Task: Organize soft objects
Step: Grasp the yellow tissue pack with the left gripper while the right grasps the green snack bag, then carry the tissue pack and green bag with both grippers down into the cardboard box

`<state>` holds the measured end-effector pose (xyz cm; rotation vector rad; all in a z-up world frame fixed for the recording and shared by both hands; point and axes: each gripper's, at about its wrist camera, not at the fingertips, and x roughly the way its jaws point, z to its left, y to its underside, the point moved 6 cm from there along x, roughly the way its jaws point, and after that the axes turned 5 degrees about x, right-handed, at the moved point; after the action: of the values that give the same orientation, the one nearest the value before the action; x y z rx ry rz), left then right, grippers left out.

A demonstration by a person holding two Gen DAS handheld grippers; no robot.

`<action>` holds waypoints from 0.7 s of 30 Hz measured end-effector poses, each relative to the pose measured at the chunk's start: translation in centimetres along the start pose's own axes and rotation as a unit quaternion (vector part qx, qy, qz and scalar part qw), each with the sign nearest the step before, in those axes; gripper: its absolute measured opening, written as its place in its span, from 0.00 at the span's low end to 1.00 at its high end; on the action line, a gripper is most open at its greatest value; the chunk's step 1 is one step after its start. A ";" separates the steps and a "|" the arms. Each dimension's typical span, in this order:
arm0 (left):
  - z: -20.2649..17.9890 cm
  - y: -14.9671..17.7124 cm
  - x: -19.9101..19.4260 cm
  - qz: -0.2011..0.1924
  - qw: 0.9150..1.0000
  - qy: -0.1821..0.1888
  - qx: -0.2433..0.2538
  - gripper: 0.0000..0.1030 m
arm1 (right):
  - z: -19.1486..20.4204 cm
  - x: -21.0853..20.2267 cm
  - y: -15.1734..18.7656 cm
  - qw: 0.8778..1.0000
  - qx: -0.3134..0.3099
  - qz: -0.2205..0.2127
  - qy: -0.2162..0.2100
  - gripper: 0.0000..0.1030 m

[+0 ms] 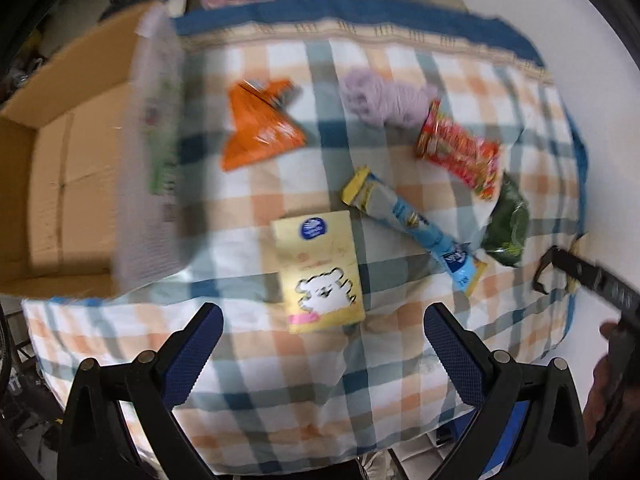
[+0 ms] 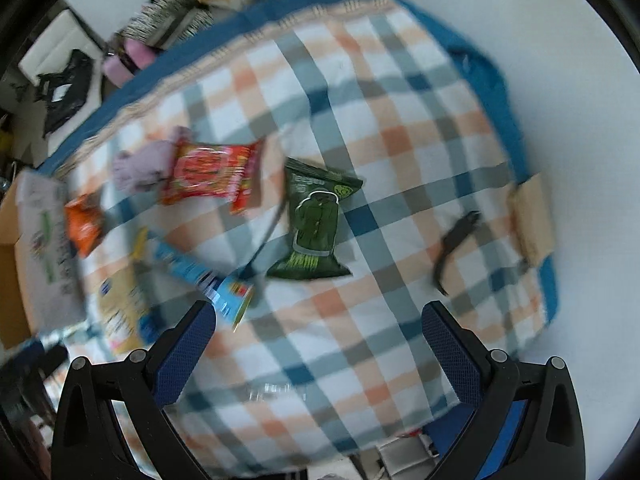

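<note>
Soft packets lie on a checked cloth [image 1: 400,360]. In the left wrist view: an orange bag [image 1: 260,128], a lilac fluffy item [image 1: 380,98], a red snack bag [image 1: 460,150], a blue and yellow tube pack [image 1: 416,228], a dark green bag [image 1: 506,228] and a yellow bear pack [image 1: 322,272]. My left gripper [image 1: 322,322] is open and empty, just in front of the yellow pack. My right gripper [image 2: 318,320] is open and empty above the cloth, in front of the green bag [image 2: 316,226] and the tube pack [image 2: 200,276]. The red bag [image 2: 212,174] lies further off.
An open cardboard box [image 1: 52,184] stands at the left, with a pale flat pack [image 1: 154,148] leaning on its rim. A black object [image 2: 456,242] and a brown card piece [image 2: 532,220] lie at the cloth's right edge. Clutter sits beyond the far edge.
</note>
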<state>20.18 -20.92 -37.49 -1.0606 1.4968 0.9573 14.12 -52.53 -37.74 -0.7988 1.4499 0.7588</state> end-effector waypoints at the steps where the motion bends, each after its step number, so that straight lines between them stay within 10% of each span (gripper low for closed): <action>1: 0.1 -0.3 0.9 0.008 1.000 -0.003 0.000 1.00 | 0.1 1.7 -0.6 1.000 0.005 0.016 -0.007 1.00; 13: 1.2 -1.6 8.4 0.082 0.996 -0.023 -0.011 0.99 | 0.4 11.2 -3.1 0.994 0.048 0.093 -0.038 1.00; 15: 1.2 -1.3 9.5 0.094 0.995 -0.020 -0.013 0.84 | 0.6 11.7 -3.1 0.993 0.053 0.098 -0.043 0.97; 17: 1.6 -1.2 10.1 0.098 0.995 -0.019 -0.012 0.64 | 0.7 12.6 -3.1 0.991 0.060 0.107 -0.050 0.88; 21: 2.0 -0.7 10.2 0.082 0.996 -0.019 -0.014 0.61 | 0.7 14.2 -2.6 0.987 0.077 0.128 -0.052 0.58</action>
<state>20.48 -20.70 -47.91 -0.9438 1.5619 1.1095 16.61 -53.80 -51.88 -0.4537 1.5129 0.8572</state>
